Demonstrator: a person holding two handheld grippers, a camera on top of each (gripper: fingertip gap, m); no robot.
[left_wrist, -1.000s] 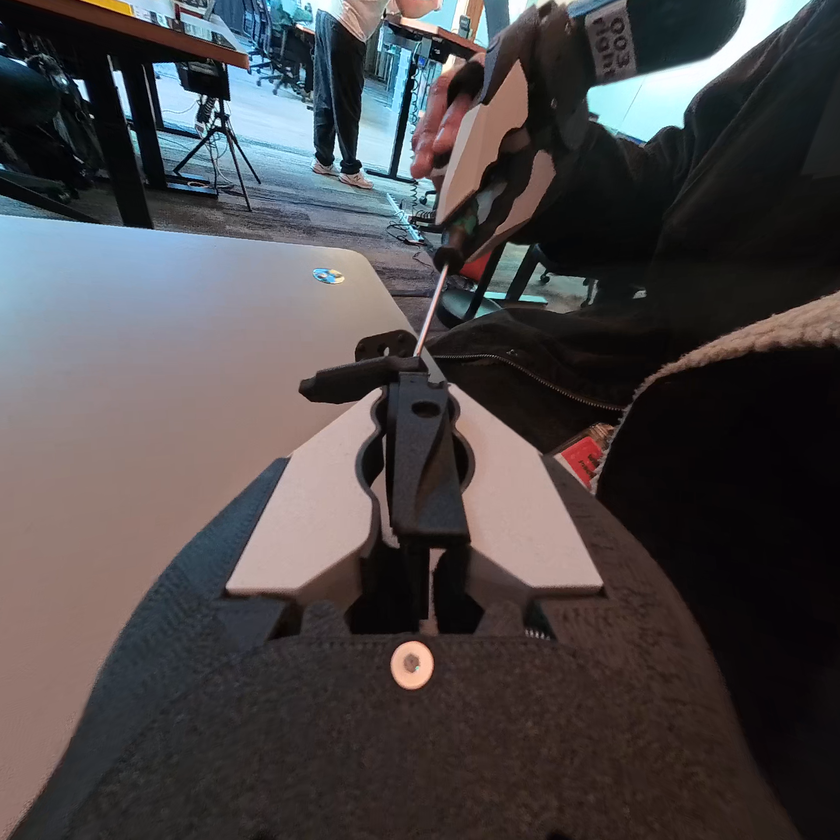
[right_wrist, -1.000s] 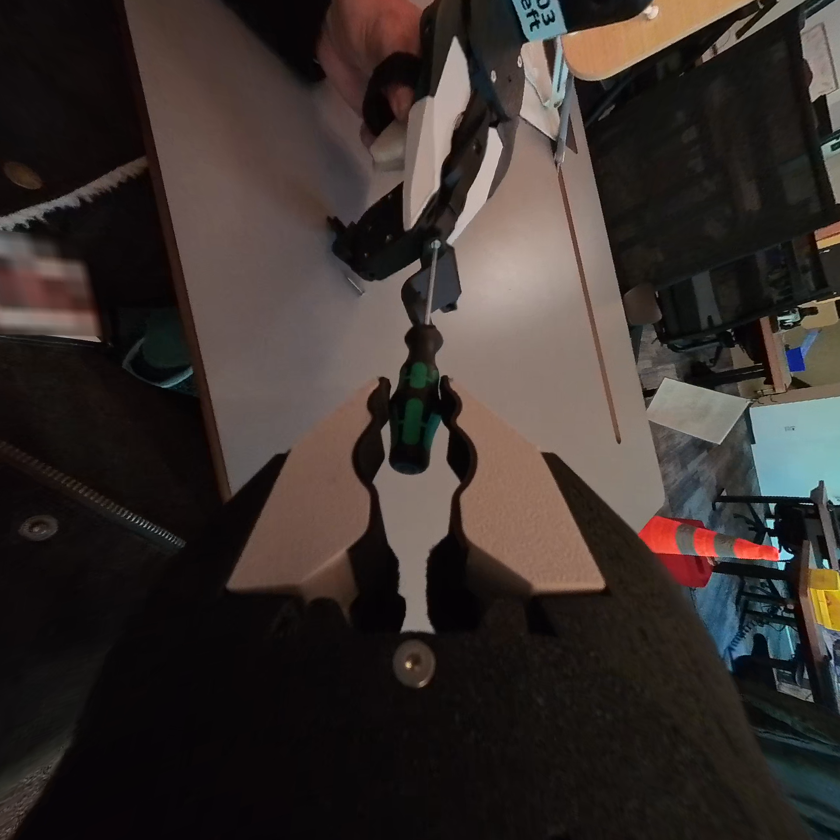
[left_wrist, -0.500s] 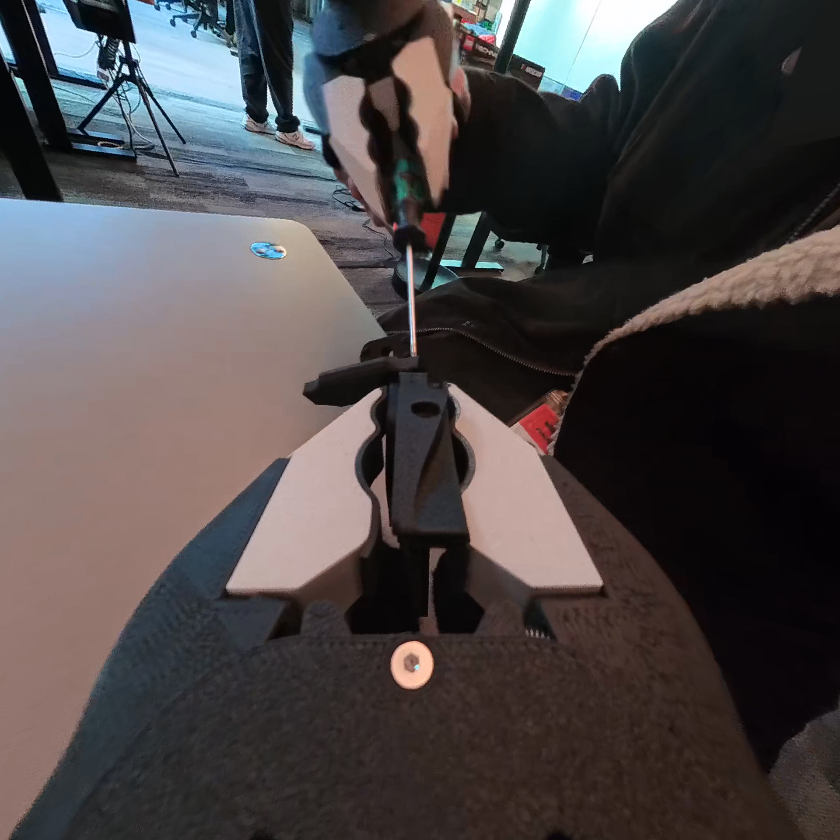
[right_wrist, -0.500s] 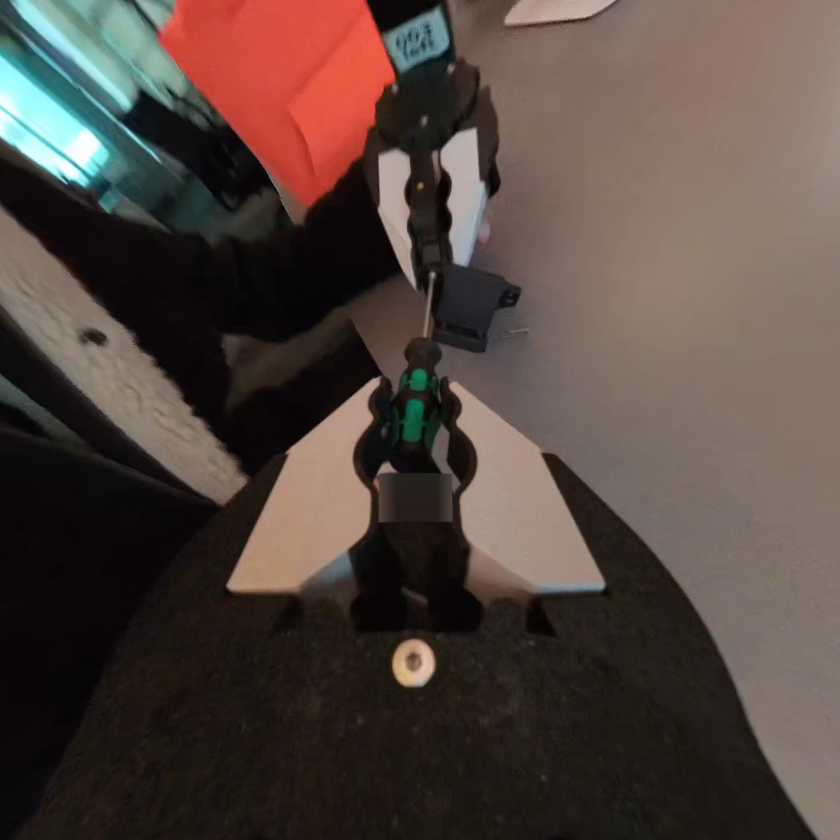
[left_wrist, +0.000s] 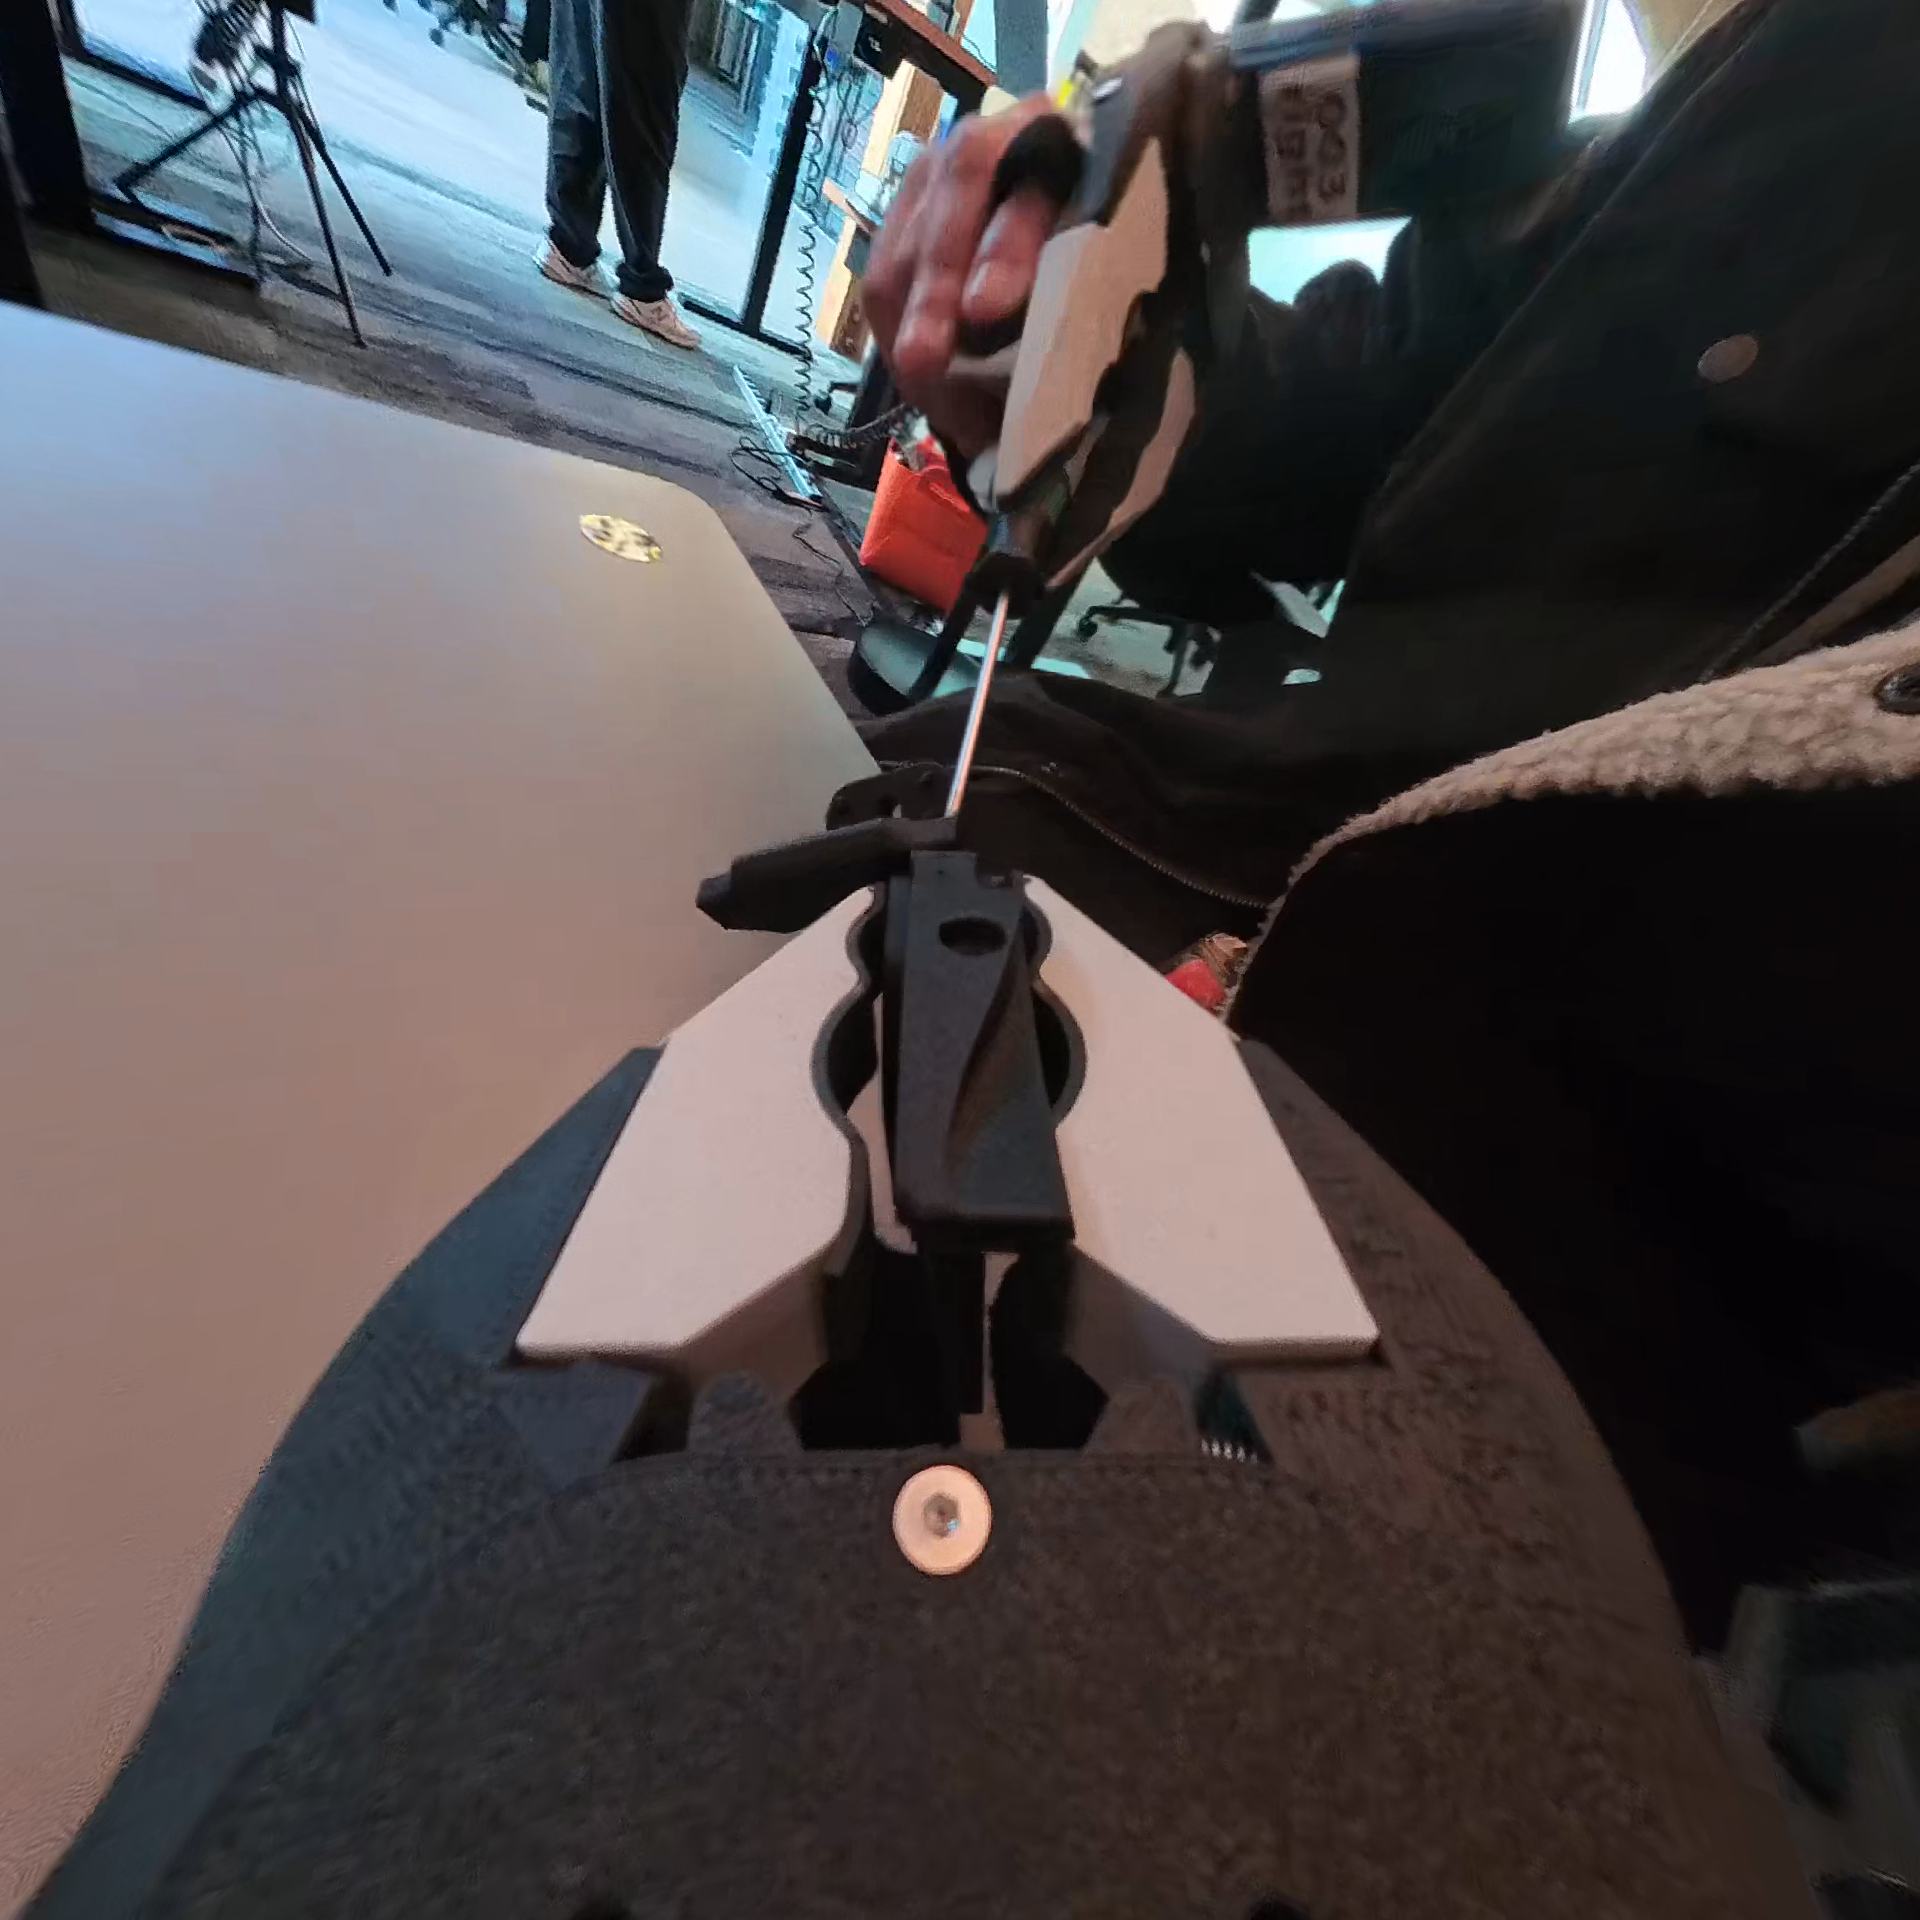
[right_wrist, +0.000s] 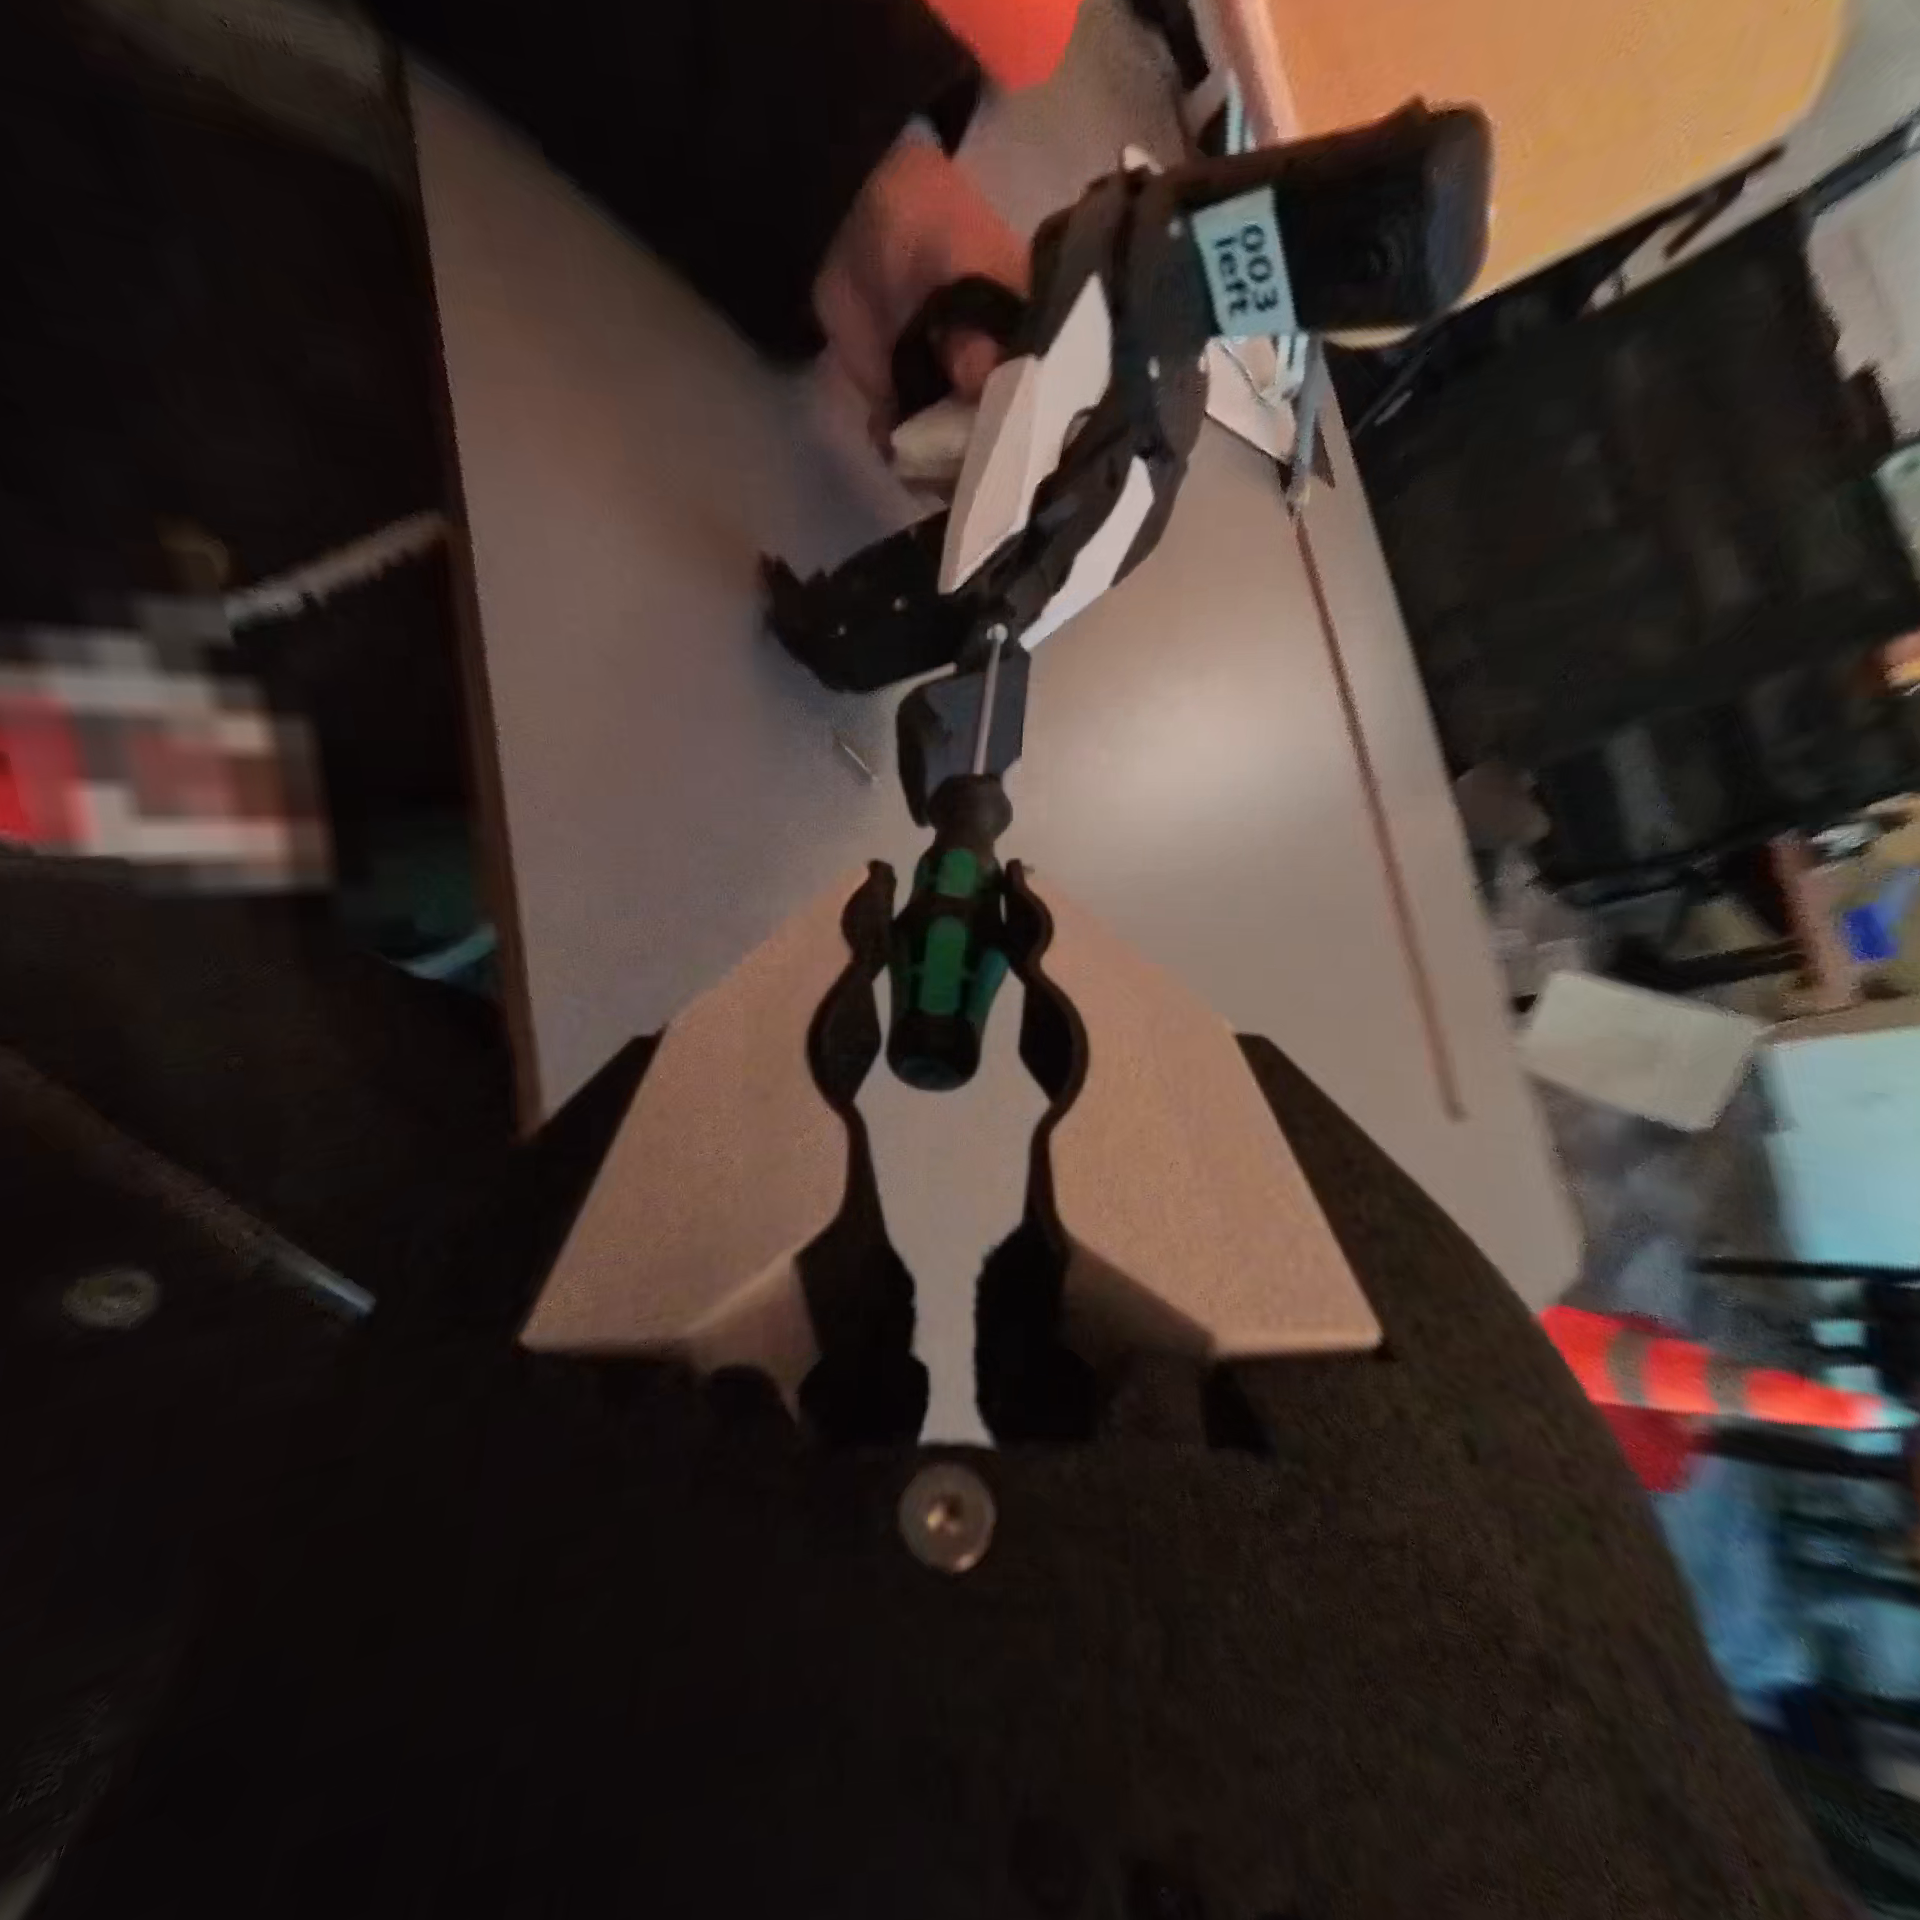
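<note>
- Left gripper (left_wrist: 961, 914) was clamped on my black plastic part (left_wrist: 971, 1060), held just above the grey table (left_wrist: 312, 779) to steady it.
- Right gripper (right_wrist: 940, 894) pinched the green-and-black screwdriver (right_wrist: 943, 966) by its handle, the shaft tip meeting that part from above.

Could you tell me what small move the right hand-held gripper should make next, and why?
Probably a slight turn of the screwdriver about its shaft. The right hand-held gripper is shut on its handle, and its tip already meets the black plastic part clamped in the left hand-held gripper.
</note>
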